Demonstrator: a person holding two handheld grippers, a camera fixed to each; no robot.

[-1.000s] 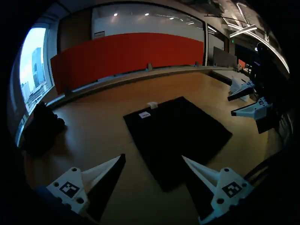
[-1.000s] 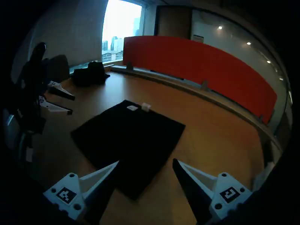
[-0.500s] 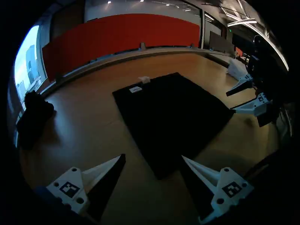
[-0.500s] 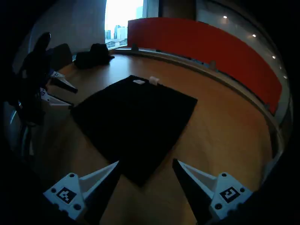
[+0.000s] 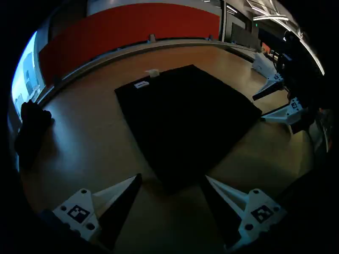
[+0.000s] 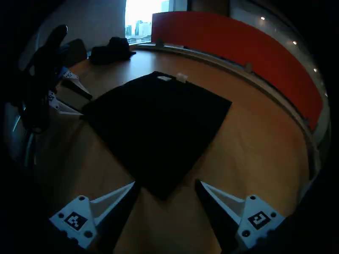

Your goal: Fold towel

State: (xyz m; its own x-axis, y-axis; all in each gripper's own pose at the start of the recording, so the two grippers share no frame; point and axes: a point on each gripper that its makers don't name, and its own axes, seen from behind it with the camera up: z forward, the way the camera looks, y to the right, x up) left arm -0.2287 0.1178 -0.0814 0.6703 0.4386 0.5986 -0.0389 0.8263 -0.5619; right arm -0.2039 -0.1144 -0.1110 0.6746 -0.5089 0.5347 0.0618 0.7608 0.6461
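Left gripper view: we see the left hand-held gripper at the bottom, its jaws spread wide and nothing held between them. A black towel lies flat and unfolded on the wooden desk, 1 corner pointing toward us and reaching into the gap between the jaws. We cannot tell whether the jaws touch the cloth. On the towel's far corner sits a small white label, and just beyond it a small white object rests at the towel's edge. At the right of this view the right hand-held gripper hangs just beside another corner of the towel, open as well. A dark bag lies at the left, well apart from the towel, and a red partition runs along the desk's far side.

In the right gripper view, the right hand-held gripper's own jaws stand wide apart with nothing gripped, and a towel corner lies between them. The left hand-held gripper appears at the left of this view, beside the towel's left corner. A bright window shows behind the bag.
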